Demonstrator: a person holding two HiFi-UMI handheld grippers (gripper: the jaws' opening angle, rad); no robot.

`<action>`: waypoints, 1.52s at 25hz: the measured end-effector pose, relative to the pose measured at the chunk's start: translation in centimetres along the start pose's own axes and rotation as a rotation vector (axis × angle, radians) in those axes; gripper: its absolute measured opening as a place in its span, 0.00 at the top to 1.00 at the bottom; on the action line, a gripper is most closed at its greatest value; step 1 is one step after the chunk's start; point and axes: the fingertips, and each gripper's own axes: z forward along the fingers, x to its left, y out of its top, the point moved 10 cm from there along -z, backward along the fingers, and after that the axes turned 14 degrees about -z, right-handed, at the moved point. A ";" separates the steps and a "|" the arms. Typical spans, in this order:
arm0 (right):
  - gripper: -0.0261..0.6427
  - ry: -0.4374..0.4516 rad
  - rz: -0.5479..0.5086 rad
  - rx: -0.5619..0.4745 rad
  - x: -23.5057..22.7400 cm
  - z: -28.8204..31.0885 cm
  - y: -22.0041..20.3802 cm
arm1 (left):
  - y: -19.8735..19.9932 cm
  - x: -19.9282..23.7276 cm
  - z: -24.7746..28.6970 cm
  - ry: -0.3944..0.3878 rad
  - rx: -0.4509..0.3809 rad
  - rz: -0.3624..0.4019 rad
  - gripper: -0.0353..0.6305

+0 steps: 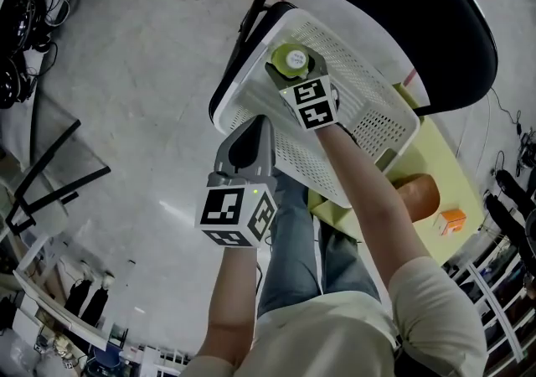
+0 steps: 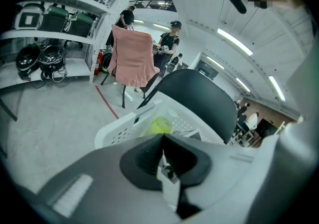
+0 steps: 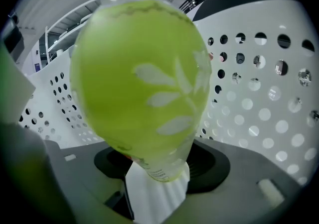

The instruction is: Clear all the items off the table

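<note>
The bottle [image 1: 293, 59] sits in the basket [image 1: 378, 129], before the chair [image 1: 402, 15].

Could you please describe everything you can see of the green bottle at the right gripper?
The green bottle is clear plastic holding yellow-green drink, with white leaf shapes on its label, a clear neck and a pale cap. It stands roughly upright inside the white perforated basket, between the wide-apart jaws of the right gripper; whether it rests on the basket's floor cannot be seen.

No legible text, no readable signs
</note>
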 end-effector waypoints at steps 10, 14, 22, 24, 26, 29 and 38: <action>0.47 -0.012 0.019 0.024 0.3 -2.6 0.5 | 0.3 0.1 0.3 0.007 0.046 -0.022 0.93; 0.47 -0.022 0.049 0.022 0.7 -4.5 0.7 | 0.3 -0.2 0.2 0.024 0.059 -0.009 0.93; 0.50 -0.064 0.105 0.012 0.8 -9.1 1.4 | 0.6 -0.6 -0.5 0.059 0.052 0.037 0.93; 0.52 -0.072 0.101 0.003 0.9 -10.5 1.5 | 0.7 -0.9 -0.9 0.060 0.055 0.038 0.93; 0.56 -0.082 0.088 -0.005 1.0 -12.1 1.9 | 0.8 -1.3 -1.4 0.057 0.061 0.037 0.93; 0.59 -0.091 0.079 -0.020 1.2 -14.6 2.6 | 0.7 -2.0 -2.0 0.052 0.073 0.044 0.93; 0.74 -0.149 0.099 -0.065 1.7 -21.8 4.3 | 0.6 -5.5 -3.3 -0.008 0.117 0.086 0.93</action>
